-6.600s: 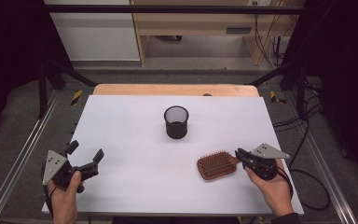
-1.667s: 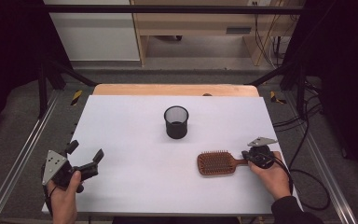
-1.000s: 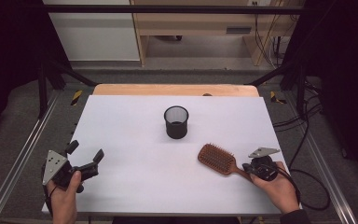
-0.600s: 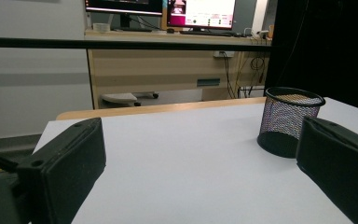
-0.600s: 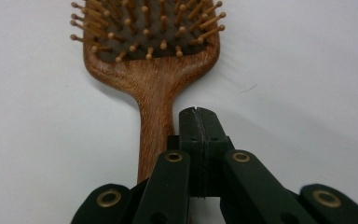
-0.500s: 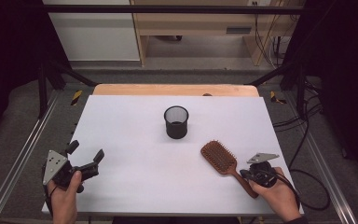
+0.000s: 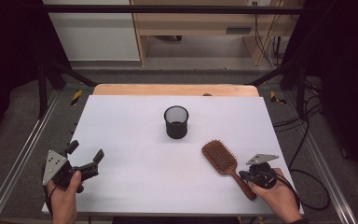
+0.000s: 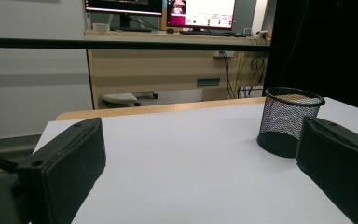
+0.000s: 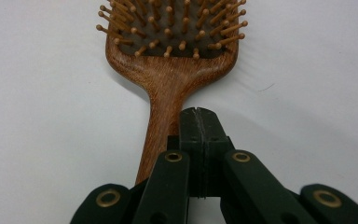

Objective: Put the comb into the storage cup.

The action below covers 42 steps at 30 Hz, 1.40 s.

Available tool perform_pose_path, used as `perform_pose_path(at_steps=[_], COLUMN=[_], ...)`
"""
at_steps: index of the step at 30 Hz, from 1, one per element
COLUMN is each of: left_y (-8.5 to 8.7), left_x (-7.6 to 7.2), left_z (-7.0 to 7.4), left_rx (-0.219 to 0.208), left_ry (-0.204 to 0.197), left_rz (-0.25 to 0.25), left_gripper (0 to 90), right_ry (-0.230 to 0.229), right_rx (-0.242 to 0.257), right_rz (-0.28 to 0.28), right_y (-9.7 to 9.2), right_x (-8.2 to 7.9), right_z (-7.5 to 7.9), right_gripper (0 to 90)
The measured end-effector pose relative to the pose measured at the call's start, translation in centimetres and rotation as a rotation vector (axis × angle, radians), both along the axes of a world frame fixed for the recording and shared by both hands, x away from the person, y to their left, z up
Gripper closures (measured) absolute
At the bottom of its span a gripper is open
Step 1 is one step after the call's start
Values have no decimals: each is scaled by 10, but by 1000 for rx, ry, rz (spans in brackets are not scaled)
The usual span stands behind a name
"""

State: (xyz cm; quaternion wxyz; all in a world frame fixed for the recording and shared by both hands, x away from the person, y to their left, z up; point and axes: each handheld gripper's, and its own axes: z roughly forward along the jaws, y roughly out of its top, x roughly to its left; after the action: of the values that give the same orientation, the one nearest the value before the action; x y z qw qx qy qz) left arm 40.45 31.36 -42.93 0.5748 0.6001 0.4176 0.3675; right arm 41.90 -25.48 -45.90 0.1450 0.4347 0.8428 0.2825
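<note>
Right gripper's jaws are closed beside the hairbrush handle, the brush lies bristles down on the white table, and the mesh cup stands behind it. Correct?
Not quite: the hairbrush lies bristles up, as the right gripper view shows. The rest stands: the right gripper has its jaws closed beside the handle, on the white table, with the mesh cup standing behind.

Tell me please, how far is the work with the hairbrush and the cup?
Done: little; the hairbrush lies bristles up on the table, outside the mesh cup. In hand: the right gripper, fingers shut, sits against its handle, not clamping it. Left: grasping and moving it.
</note>
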Motion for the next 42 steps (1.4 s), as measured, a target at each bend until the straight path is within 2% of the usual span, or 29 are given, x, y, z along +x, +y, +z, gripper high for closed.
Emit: perform_pose_path(at_steps=[7,9,10,12,13,14,16,20,22,35,42], left_y=[0,-1,-1,-1,0,0,0,0,0,-1,-1], left_x=[0,0,0,0,0,0,0,0,0,0,0], left_z=[0,0,0,0,0,0,0,0,0,0,0], left_rx=[2,4,4,4,2,1,0,1,2,4,4], left_ry=[2,2,2,3,2,1,2,1,1,4,5], left_rz=[0,-2,-2,-2,-1,-1,-1,-2,-3,-5,-7], left_gripper=[13,13,13,13,13,13,13,13,13,13,13], right_ry=[-43,-54,-54,-51,-48,-47,-51,-58,-55,-36,-3], right_rx=[13,29,29,38,43,49,47,44,43,21,13], right_rz=[-17,-15,-15,-24,-29,-31,-29,-27,-20,-38,-39], right_y=[-1,2,2,3,4,6,7,10,13,23,27], right_x=[-5,-7,-7,-8,-8,-8,-8,-7,-6,2,6], right_z=[11,16,16,19,20,21,21,22,22,18,14], right_gripper=[859,779,779,704,662,577,561,474,412,206,148])
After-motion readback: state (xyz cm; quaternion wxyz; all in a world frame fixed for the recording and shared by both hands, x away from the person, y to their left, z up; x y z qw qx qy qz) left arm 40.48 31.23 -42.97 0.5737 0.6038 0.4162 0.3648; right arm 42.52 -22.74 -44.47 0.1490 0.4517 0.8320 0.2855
